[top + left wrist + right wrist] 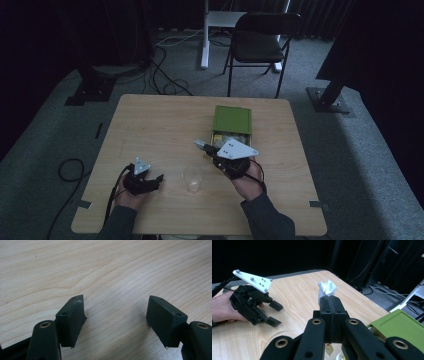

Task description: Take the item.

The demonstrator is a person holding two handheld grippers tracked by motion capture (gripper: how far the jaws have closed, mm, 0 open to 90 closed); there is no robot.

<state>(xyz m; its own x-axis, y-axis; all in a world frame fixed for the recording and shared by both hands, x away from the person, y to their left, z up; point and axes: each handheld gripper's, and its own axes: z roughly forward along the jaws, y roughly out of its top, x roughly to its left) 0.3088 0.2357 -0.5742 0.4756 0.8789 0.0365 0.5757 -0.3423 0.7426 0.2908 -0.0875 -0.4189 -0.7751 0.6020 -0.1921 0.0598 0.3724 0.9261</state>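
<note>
Looked like a lab or recording studio, not a home. Black curtains (60,30) walled the space at top of frame, grey carpet (45,130) had loose cables (165,75) running across it, metal stand bases (330,97) sat at both sides, folding chair (260,42) behind a lone wooden table (160,125).

A light wood-grain tabletop (150,130) carries a green box (232,120) with its lid open toward the far right, and a clear plastic cup (193,178) near the front, well apart from the box.
</note>
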